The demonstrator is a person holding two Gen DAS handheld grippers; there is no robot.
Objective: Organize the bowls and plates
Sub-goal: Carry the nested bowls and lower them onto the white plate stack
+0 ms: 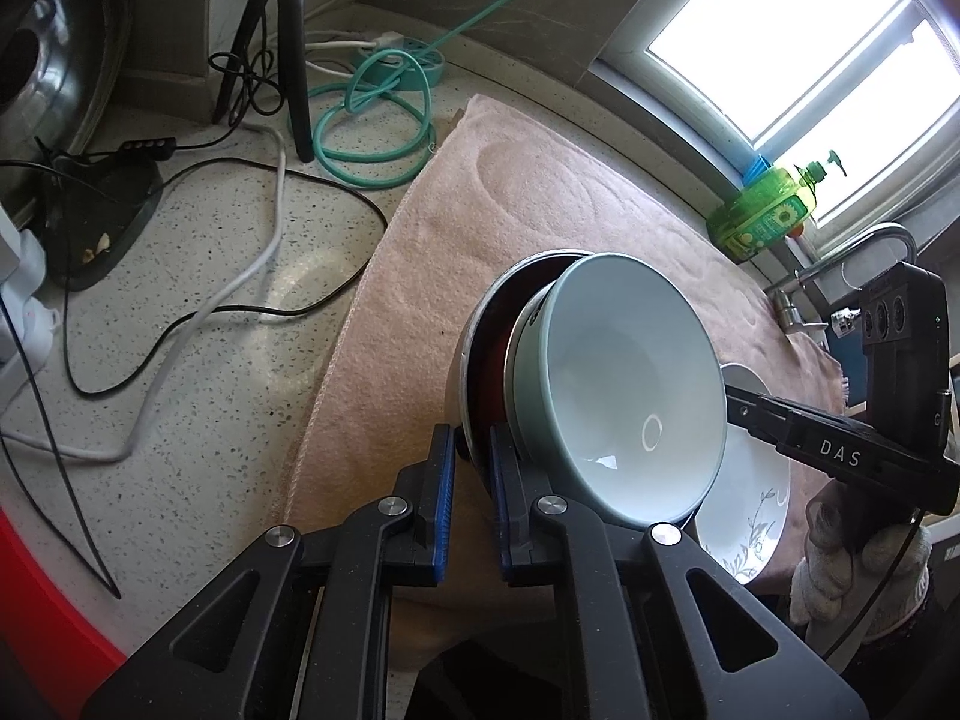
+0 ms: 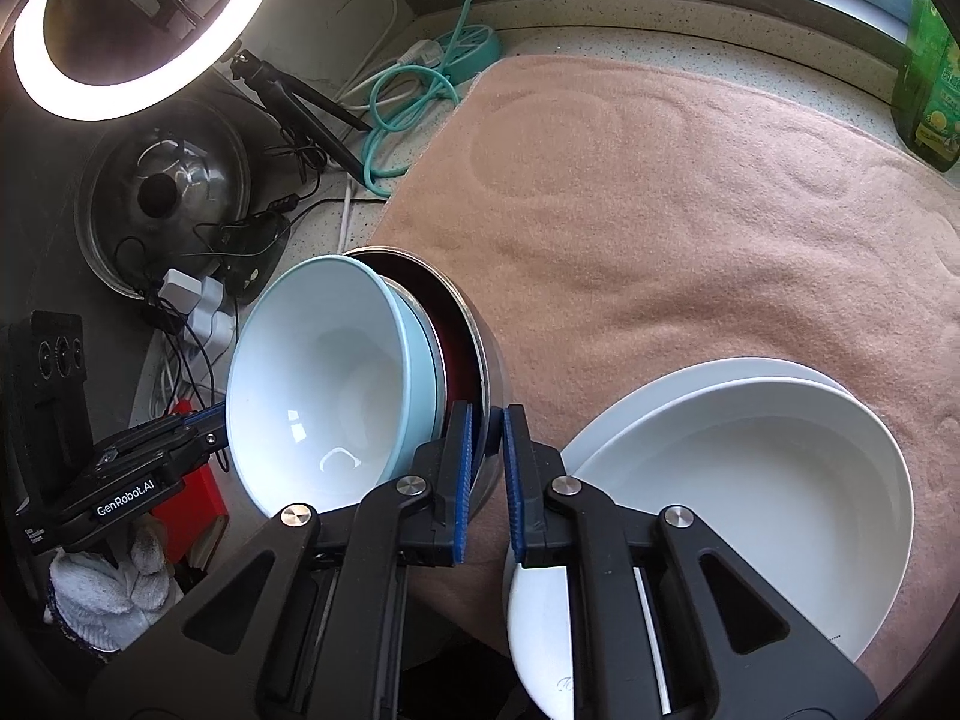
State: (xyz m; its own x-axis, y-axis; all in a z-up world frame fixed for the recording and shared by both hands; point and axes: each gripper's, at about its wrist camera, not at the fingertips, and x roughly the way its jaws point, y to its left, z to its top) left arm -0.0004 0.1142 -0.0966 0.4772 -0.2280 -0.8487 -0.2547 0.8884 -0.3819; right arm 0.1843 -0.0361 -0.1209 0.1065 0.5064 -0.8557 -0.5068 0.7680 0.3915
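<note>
A steel bowl (image 1: 474, 360) with a dark red inside is tilted on its side above the pink towel (image 1: 540, 192). A light blue bowl (image 1: 630, 384) is nested in it. My left gripper (image 1: 471, 474) is shut on the steel bowl's rim. From the opposite side, my right gripper (image 2: 487, 468) is shut on the same steel bowl (image 2: 480, 336), with the blue bowl (image 2: 324, 384) to its left. The right gripper (image 1: 735, 402) also shows past the blue bowl. Two stacked white plates (image 2: 750, 480) lie on the towel (image 2: 660, 210) to the right.
A ring light (image 2: 36, 60) on a tripod (image 1: 294, 60), a coiled green cable (image 1: 372, 120), black and white cords (image 1: 270, 228) and a pot lid (image 2: 162, 192) crowd the speckled counter (image 1: 210, 360). A green soap bottle (image 1: 762, 216) and a faucet (image 1: 840, 264) stand by the window.
</note>
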